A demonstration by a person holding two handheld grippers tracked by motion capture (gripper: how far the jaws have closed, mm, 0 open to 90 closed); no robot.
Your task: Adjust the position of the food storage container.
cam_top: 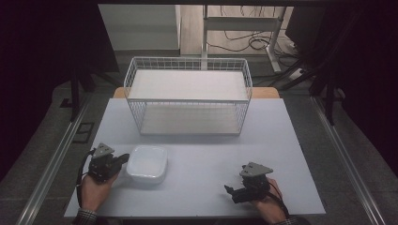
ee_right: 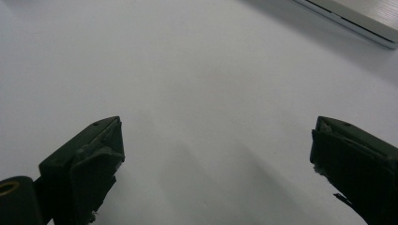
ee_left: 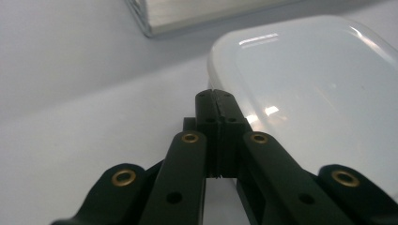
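Left gripper view: the left gripper (ee_left: 217, 96), jaws clenched empty, pressed against the white container (ee_left: 309, 89), apparently to push it; the right gripper (ee_right: 216, 154) rested released.

One white container (cam_top: 148, 163) on the bench (cam_top: 202, 173). One white wire basket (cam_top: 187, 96), two shelves inside. Two hand-held grippers: one left gripper (cam_top: 123, 158), one right gripper (cam_top: 228, 190). Two black jaws on each. One bench.
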